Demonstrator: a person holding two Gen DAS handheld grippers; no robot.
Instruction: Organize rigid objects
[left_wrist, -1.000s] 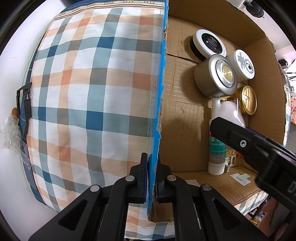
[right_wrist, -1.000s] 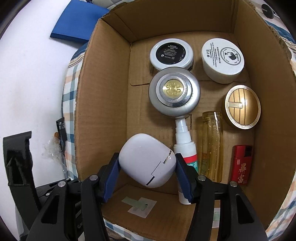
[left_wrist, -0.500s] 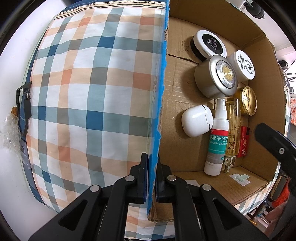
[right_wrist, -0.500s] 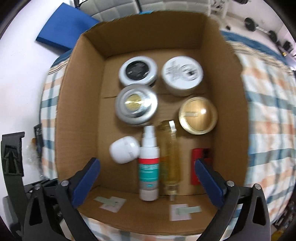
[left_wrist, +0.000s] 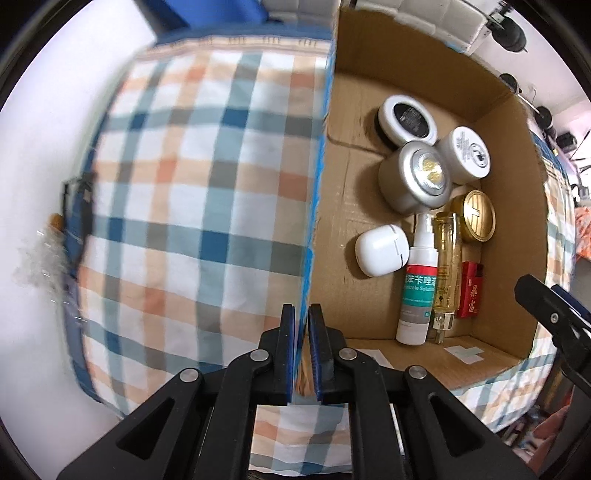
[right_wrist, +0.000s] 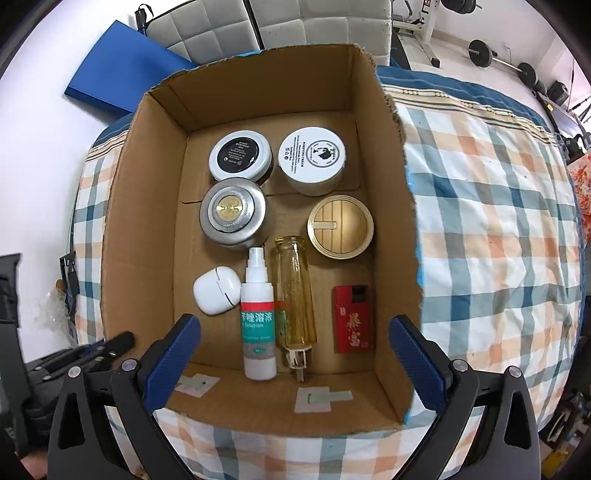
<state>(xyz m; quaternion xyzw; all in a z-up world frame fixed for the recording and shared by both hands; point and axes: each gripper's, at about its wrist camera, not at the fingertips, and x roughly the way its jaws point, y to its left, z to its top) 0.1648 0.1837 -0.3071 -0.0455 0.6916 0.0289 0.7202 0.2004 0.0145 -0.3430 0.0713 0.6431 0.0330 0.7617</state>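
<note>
One cardboard box (right_wrist: 140, 229) holds eight items. Four are round jars: a black-topped one (right_wrist: 240, 155) at 11 o'clock, a white cream jar (right_wrist: 312, 158) at 1 o'clock, a silver one (right_wrist: 232, 212) at 10 o'clock, and a gold-lidded one (right_wrist: 340, 225) at 3 o'clock. Two bottles lie side by side: one white spray bottle (right_wrist: 257, 314) and one amber glass bottle (right_wrist: 295, 295), near 6 o'clock. One white earbud case (right_wrist: 216, 291) sits at 8 o'clock. One red lighter (right_wrist: 351, 319) sits at 4 o'clock.
</note>
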